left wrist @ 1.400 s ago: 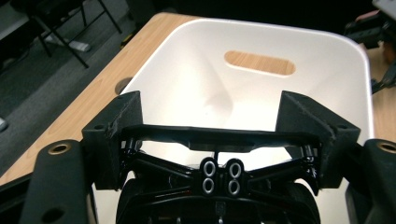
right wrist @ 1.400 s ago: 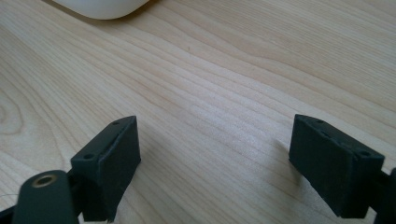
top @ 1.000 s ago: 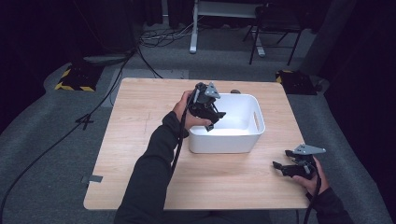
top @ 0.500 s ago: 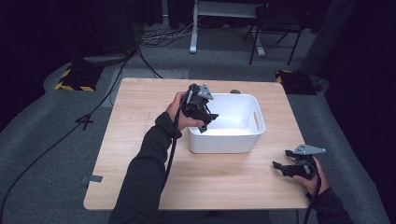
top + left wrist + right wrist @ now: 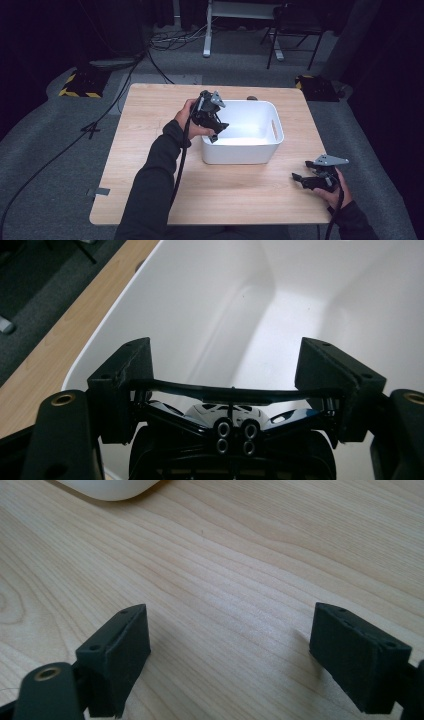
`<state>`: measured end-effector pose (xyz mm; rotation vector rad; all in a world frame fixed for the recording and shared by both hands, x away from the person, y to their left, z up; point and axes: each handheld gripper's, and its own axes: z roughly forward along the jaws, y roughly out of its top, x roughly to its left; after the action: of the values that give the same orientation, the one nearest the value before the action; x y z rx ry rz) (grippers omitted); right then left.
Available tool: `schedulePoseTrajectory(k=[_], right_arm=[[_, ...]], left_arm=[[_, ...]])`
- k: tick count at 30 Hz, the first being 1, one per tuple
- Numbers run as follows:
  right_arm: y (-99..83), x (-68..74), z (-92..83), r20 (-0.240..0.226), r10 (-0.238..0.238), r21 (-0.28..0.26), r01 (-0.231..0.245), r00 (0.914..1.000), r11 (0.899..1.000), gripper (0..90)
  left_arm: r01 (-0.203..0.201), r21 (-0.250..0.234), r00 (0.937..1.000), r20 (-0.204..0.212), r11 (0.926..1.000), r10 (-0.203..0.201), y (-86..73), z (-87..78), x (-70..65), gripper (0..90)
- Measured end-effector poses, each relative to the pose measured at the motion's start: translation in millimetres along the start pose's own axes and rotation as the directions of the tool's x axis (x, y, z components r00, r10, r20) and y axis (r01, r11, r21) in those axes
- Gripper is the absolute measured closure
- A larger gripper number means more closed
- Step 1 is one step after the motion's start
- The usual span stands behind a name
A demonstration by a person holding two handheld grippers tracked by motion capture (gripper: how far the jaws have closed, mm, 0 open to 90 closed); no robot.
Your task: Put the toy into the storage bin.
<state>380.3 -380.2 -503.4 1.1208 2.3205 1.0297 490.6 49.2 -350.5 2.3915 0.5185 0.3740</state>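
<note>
Left claw (image 5: 216,131) hovering over the near-left corner of the white bin (image 5: 260,150), its jaws spread wide and holding nothing. In the left gripper view the left claw (image 5: 225,372) is pointing down into the bin (image 5: 310,300), whose white walls and floor are showing bare between the jaws. The left hand (image 5: 189,120) is wrapping the gripper body from the bin's left side, and a black cable is trailing down along the dark sleeve (image 5: 150,185).

Right claw (image 5: 299,179) sitting low near the right front corner of the desk (image 5: 150,135), well apart from the bin, with the right hand (image 5: 334,186) gripping it from behind. In the right gripper view the right claw (image 5: 230,650) is gaping wide over bare wood grain of the desk (image 5: 225,570), nothing between the jaws; a rounded corner of the bin (image 5: 107,487) is showing at the top edge.

One bin, standing at the middle right of the desk, with a handle slot in its right wall. One small dark object (image 5: 251,98) is lying just beyond the bin's far rim; too small to identify.

Around the desk: grey carpeted floor, black cables (image 5: 115,95) running off to the left, two yellow-and-black striped blocks (image 5: 80,85), one on either side at the far end, and one chair (image 5: 292,30) behind.
</note>
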Motion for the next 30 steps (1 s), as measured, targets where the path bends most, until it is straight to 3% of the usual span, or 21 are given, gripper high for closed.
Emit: schedulePoseTrajectory(k=[16,18,19,21,23,25,26,28,30], right_arm=[[-0.2,-0.1,-0.1,-0.001,-0.002,0.000,0.002,1.0000,1.000,16.2],[-0.1,-0.1,-0.1,-0.001,-0.001,0.000,0.001,1.0000,1.000,16.2],[-0.1,-0.1,-0.1,-0.001,-0.001,0.000,0.001,1.0000,1.000,16.2],[-0.1,-0.1,-0.1,-0.001,-0.001,0.000,0.001,1.0000,1.000,16.2],[-0.2,-0.1,-0.2,-0.002,-0.002,0.000,0.002,1.0000,1.000,16.2],[-0.4,-0.2,-0.3,-0.002,-0.005,0.001,0.005,1.0000,1.000,16.1],[-0.3,-0.3,-0.4,-0.004,-0.006,0.002,0.006,1.0000,1.000,16.1],[-0.3,-0.3,-0.4,-0.004,-0.007,0.002,0.007,1.0000,1.000,16.0],[-0.4,-0.2,-0.3,-0.003,-0.006,0.000,0.006,1.0000,1.000,16.0]], left_arm=[[-0.002,0.101,1.0000,-0.002,0.9948,0.003,-1.5,7.2,0.8,24.1],[0.039,0.097,0.9992,-0.015,0.9945,-0.037,-1.8,9.6,-2.8,23.9],[0.009,0.118,0.9999,-0.014,0.9930,-0.007,-1.1,9.6,-1.5,23.8],[-0.008,0.142,0.9997,-0.020,0.9898,0.011,0.2,8.8,-1.1,23.6],[0.036,0.114,0.9992,-0.024,0.9928,-0.033,0.1,4.7,-3.3,24.2],[0.019,0.054,0.9997,-0.018,0.9983,-0.018,2.0,-3.5,0.2,27.2],[0.035,0.041,0.9992,-0.019,0.9986,-0.034,2.4,-5.8,0.0,28.2],[0.036,0.036,0.9992,-0.021,0.9987,-0.035,2.7,-8.5,0.9,28.1],[0.036,0.029,0.9983,-0.047,0.9989,-0.035,2.2,-9.1,0.5,27.6]])
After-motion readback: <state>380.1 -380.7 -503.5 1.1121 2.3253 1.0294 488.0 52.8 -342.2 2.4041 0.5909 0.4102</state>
